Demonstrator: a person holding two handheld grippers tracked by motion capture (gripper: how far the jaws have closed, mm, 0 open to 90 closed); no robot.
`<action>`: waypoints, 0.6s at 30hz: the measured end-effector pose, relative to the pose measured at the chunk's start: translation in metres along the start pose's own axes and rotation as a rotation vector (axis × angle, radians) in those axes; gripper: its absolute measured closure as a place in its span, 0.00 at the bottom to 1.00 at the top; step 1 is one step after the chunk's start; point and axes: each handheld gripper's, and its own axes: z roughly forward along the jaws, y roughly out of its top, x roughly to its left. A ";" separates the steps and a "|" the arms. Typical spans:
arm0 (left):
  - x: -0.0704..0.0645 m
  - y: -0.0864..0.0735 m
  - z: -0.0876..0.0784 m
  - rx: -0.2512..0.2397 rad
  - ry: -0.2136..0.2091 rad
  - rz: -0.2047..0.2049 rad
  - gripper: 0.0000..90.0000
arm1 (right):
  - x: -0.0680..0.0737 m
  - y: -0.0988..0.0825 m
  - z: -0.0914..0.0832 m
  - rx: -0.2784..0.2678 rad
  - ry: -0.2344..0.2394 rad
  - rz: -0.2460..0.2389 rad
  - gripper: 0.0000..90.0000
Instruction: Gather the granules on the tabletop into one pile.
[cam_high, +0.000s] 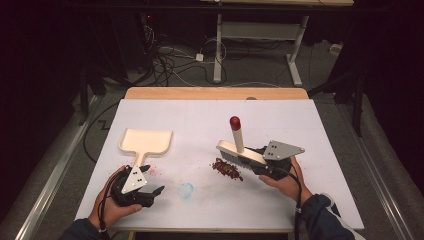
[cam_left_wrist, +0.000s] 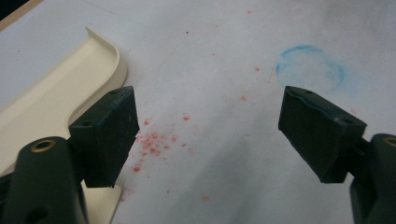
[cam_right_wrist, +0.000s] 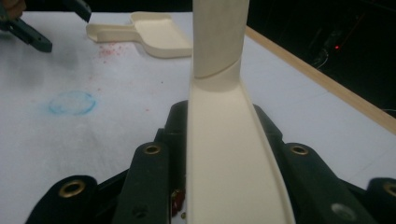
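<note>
A cream dustpan (cam_high: 148, 140) lies flat at the left of the white table, handle toward the person. My left gripper (cam_high: 154, 179) sits just right of that handle, open and empty. In the left gripper view the dustpan (cam_left_wrist: 51, 98) lies beside the left jaw, and the left gripper (cam_left_wrist: 210, 135) hovers over scattered red crumbs (cam_left_wrist: 154, 140). My right gripper (cam_high: 257, 162) is shut on a cream brush (cam_high: 239, 150) with a red-tipped handle (cam_high: 235, 121). The brush bristles rest by a pile of dark red debris (cam_high: 227, 169). The brush body (cam_right_wrist: 224, 154) runs up between the right gripper's (cam_right_wrist: 219, 140) jaws.
A blue chalk-like ring (cam_high: 186, 190) marks the table between the two hands, also seen as the ring (cam_left_wrist: 308, 67) and the ring (cam_right_wrist: 72, 102). A wooden strip (cam_high: 215, 93) edges the table's far side. Cables and a desk frame (cam_high: 260, 45) stand on the floor beyond.
</note>
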 end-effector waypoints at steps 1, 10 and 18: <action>0.000 0.000 0.000 -0.001 0.000 0.000 0.21 | 0.002 0.001 -0.005 -0.001 -0.021 0.003 0.75; -0.001 0.000 -0.002 -0.006 0.003 0.006 0.21 | 0.024 -0.021 -0.032 0.097 -0.154 0.053 0.75; -0.001 0.004 0.001 -0.009 -0.003 0.016 0.21 | 0.049 -0.024 -0.025 0.113 -0.123 0.028 0.75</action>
